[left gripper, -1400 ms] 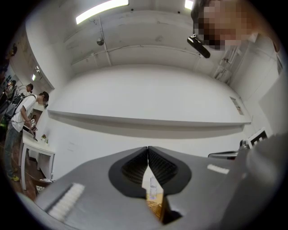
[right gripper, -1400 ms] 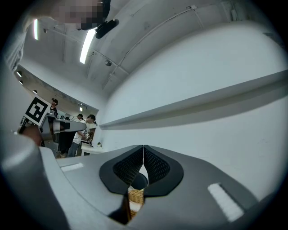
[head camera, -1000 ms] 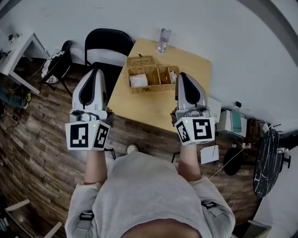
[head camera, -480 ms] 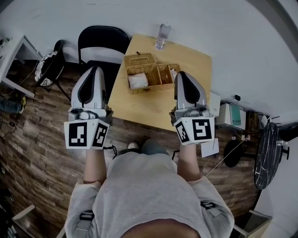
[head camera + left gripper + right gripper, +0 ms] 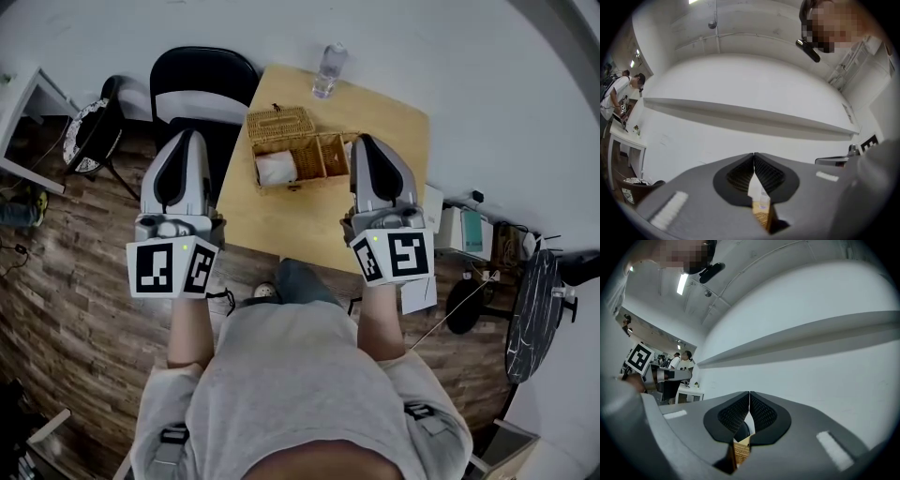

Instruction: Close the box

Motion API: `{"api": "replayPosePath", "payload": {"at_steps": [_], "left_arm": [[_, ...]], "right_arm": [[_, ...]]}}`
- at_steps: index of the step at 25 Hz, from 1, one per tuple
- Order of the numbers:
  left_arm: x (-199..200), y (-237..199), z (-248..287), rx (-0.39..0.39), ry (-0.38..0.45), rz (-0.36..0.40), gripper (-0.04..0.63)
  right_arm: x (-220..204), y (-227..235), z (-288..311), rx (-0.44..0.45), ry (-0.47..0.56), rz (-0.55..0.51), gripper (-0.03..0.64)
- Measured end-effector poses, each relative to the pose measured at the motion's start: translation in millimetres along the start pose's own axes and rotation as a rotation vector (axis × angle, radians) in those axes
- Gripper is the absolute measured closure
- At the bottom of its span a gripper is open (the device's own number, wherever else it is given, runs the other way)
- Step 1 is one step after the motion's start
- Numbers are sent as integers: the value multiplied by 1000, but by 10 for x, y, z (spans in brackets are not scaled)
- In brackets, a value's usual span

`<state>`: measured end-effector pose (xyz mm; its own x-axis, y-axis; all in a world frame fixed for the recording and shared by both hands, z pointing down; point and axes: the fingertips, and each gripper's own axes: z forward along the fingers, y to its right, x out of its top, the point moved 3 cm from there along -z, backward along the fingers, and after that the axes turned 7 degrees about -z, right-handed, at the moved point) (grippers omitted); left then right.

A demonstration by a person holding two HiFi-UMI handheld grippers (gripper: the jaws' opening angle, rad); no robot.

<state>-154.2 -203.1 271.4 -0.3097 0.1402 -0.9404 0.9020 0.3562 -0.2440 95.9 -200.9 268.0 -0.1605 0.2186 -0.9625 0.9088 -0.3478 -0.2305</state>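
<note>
A light wooden table [image 5: 309,220] on dark plank floor [image 5: 75,281], by a white wall, with a black chair [image 5: 202,80] beside it. On it sits the wicker box [image 5: 302,180] — lid [image 5: 279,122] open — near a bottle [image 5: 328,70]. The left gripper [image 5: 190,139] and right gripper [image 5: 364,142] hover above, jaws pressed together, empty — square black-and-white markers on their cubes.

The near half of the table [image 5: 309,220] is bare, so the way from the near edge up to the box [image 5: 300,161] is free. Behind the box, its open lid [image 5: 279,123] leans back toward the far left corner, and a bottle [image 5: 327,70] stands at the far edge. A chair [image 5: 202,80] stands just beside the left edge and blocks that side.
</note>
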Motion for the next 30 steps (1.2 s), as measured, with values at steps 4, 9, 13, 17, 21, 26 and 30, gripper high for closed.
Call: {"api": "replayPosePath", "payload": {"at_steps": [4,9,13,17,21,26,30], "left_arm": [[8,-59,203,13,6,2,535],[-12,-115,422,39,13,9,535],[-39,-153,572,62,13,18,535],[-67,-178,701,83,10,28,535],[-126,-228,812,104,-3,37,535],[-230,-324,884,134,-29,35,535],[-334,-368,913,147,-56,30,535]], "right_arm": [[6,82,290,33,-7,-6,611],[-16,177,641,92,-18,-18,611],[-58,228,910,145,-30,-19,611],[-87,244,1161,236,-31,14,612],[-179,266,1433,306,-64,33,612],[-467,282,1760,367,-167,103,611],[-828,235,1948,409,-303,90,611]]}}
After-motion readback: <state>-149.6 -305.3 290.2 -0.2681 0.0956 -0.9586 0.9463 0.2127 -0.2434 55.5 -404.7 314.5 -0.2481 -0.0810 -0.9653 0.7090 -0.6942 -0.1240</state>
